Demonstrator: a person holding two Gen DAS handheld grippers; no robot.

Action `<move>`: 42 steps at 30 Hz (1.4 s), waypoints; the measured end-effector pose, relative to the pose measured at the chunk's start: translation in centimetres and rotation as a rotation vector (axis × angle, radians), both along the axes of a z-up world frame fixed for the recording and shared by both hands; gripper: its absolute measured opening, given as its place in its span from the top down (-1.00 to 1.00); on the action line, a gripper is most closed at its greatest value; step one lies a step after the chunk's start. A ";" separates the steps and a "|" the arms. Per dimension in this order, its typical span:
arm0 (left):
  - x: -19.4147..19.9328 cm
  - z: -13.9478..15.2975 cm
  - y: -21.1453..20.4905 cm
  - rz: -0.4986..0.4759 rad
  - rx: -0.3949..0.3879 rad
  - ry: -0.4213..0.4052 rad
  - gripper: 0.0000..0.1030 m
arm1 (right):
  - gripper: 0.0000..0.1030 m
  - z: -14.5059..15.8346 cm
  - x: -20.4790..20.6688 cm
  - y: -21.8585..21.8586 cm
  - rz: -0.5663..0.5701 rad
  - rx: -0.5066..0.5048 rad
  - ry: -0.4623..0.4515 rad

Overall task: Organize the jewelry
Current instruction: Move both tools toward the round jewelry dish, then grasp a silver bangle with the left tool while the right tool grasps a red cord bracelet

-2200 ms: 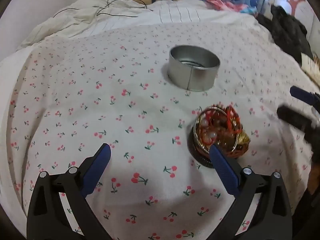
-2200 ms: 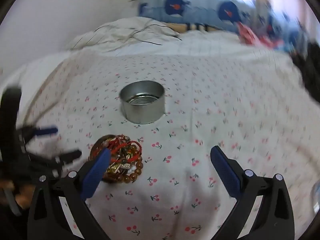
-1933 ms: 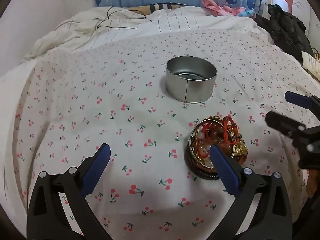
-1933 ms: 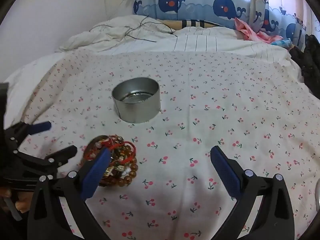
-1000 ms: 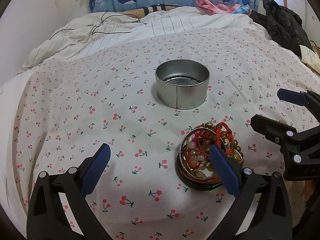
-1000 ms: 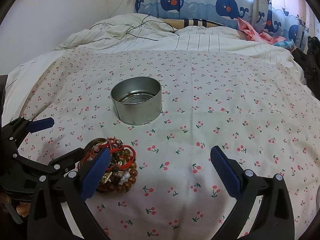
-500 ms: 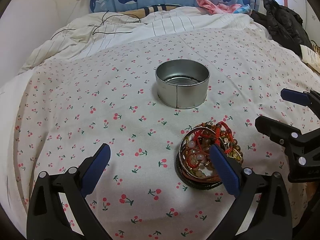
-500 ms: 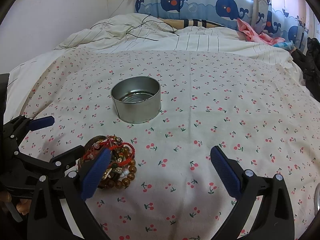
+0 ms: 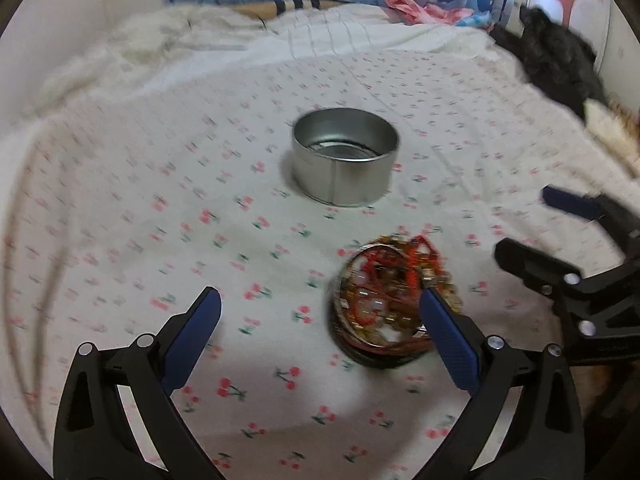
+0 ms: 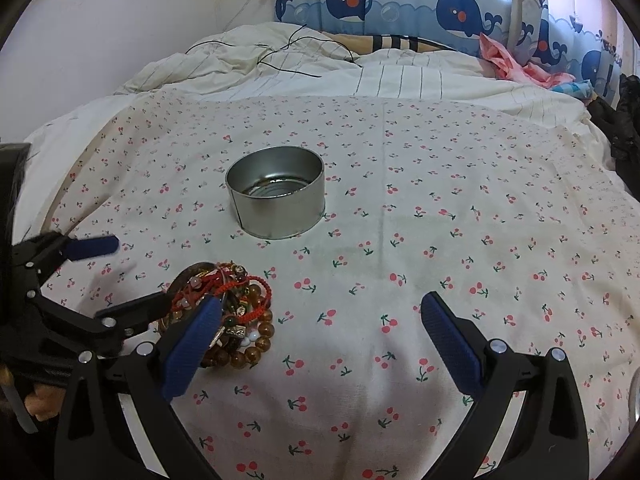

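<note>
A pile of bracelets, red cords, brown beads and gold bangles (image 9: pixel 390 296) lies on the cherry-print sheet; it also shows in the right wrist view (image 10: pixel 228 312). An empty round silver tin (image 9: pixel 346 154) stands beyond it, also seen from the right wrist (image 10: pixel 276 196). My left gripper (image 9: pixel 320 330) is open and empty, its right finger just in front of the pile; it shows in the right wrist view (image 10: pixel 110 276) to the pile's left. My right gripper (image 10: pixel 320 340) is open and empty, its left finger over the pile; it shows in the left wrist view (image 9: pixel 544 226).
The bed's cherry-print sheet (image 10: pixel 440 208) spreads all round. A striped white duvet (image 10: pixel 320 68) with a black cable (image 10: pixel 288 52) lies at the back. Whale-print curtain (image 10: pixel 400 0) behind. Dark clothing (image 9: pixel 556 60) lies at the far right edge.
The left gripper has moved, its view is now blurred and the pile sits closer to its right finger. The right gripper has barely moved. Both stay open.
</note>
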State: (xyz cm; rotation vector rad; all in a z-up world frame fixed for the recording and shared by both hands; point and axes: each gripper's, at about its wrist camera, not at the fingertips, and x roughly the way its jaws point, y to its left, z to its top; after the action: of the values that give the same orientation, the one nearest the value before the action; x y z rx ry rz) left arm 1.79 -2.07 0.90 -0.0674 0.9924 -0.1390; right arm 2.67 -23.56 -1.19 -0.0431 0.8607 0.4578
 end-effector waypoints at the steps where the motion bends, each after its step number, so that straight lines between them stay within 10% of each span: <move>1: 0.1 0.1 0.6 -0.011 -0.055 0.013 -0.85 | -0.86 0.0 0.0 -0.1 0.010 0.007 0.001; 17: 1.5 -1.1 2.4 -0.027 -0.197 0.083 -0.85 | -0.44 -1.0 0.9 0.7 0.172 0.084 0.062; 23: 2.9 -2.1 4.0 0.025 -0.272 0.121 -0.85 | 0.28 -1.5 2.3 1.8 0.223 0.091 0.099; 34: 4.7 -2.8 2.7 -0.006 -0.317 0.124 -0.83 | 0.30 -4.1 3.9 4.0 0.312 0.091 0.195; 42: 5.4 -4.5 1.9 -0.033 -0.307 0.191 0.59 | 0.76 -4.7 4.7 3.9 0.325 0.171 0.244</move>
State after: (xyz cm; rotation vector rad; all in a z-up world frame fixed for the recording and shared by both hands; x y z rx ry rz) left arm 7.21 -0.14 -3.57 -0.3503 1.1562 -0.3187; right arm 7.40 -19.69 -5.92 0.0317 1.0559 0.8532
